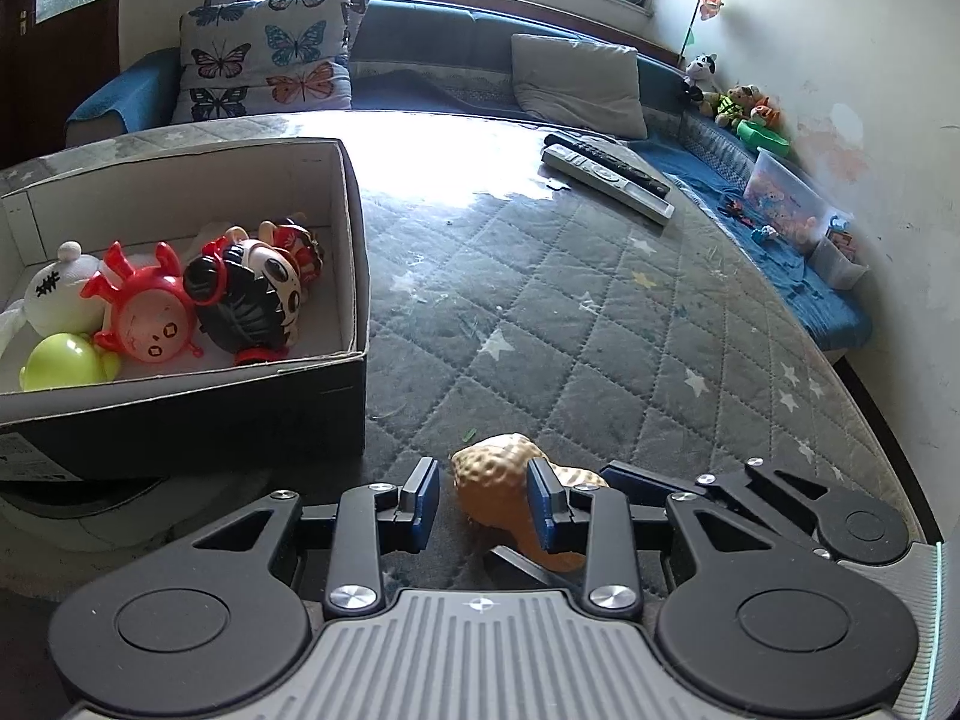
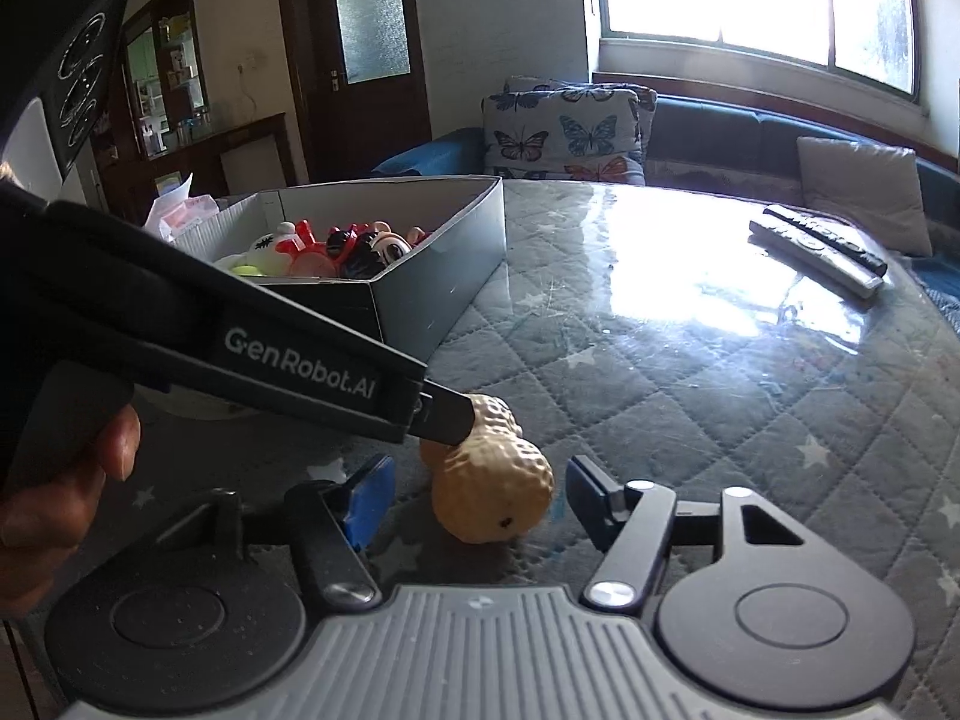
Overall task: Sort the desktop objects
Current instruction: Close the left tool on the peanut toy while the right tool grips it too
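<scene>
A peanut-shaped toy (image 2: 495, 489) lies on the quilted, star-printed bench (image 1: 600, 312) near its front edge, with a two-finger tool on it from each side. The left tool (image 1: 487, 501) has its blue pads (image 1: 427, 498) spread around the far lobe of the toy; the right-hand pad lies against the shell, while a sliver of gap shows at the left-hand one, so a firm grip cannot be confirmed. In the right wrist view, that tool's dark tip meets the toy's far end, a person's hand (image 2: 66, 480) wrapped around its handle. The right tool (image 2: 480, 495) stands partly open astride the near lobe, both pads just clear of the shell. A cardboard box (image 1: 354, 276) of plastic figures (image 1: 198, 294) sits on the bench to the left of the toy, its near corner close by. Two remote controls (image 1: 606, 177) rest well apart at the far right edge. Between box and remotes the glossy bench surface lies open, running back to a sofa with butterfly cushions (image 1: 264, 60).
</scene>
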`<control>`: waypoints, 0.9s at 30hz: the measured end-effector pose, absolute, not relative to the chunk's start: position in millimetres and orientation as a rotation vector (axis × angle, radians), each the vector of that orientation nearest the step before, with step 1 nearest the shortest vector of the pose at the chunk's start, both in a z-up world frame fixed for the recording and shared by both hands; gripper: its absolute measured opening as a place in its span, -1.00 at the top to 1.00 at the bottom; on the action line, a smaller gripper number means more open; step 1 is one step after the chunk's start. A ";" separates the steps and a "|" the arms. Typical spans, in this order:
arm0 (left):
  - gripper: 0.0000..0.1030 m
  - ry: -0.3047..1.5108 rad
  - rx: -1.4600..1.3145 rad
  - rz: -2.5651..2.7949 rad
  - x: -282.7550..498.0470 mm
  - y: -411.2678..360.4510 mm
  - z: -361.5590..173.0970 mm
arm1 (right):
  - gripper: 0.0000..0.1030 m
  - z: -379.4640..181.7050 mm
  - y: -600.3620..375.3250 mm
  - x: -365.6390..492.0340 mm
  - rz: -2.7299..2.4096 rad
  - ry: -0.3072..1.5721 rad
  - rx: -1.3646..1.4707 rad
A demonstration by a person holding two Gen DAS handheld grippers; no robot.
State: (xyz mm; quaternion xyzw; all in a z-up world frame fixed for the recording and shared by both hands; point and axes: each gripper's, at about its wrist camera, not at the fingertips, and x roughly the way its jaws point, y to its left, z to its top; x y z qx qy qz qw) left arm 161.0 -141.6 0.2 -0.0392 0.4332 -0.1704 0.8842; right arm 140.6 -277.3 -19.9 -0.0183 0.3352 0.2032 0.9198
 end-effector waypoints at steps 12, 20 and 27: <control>0.32 0.896 -0.037 -0.323 160.8 -154.1 3.1 | 0.09 -26.3 -285.1 147.9 0.411 0.713 0.003; 0.32 0.892 0.002 -0.284 161.5 -164.5 5.3 | 0.13 -29.7 -289.0 150.1 0.413 0.719 0.024; 0.31 0.889 0.013 -0.274 161.5 -171.6 4.6 | 0.14 -30.9 -290.7 150.1 0.420 0.718 0.041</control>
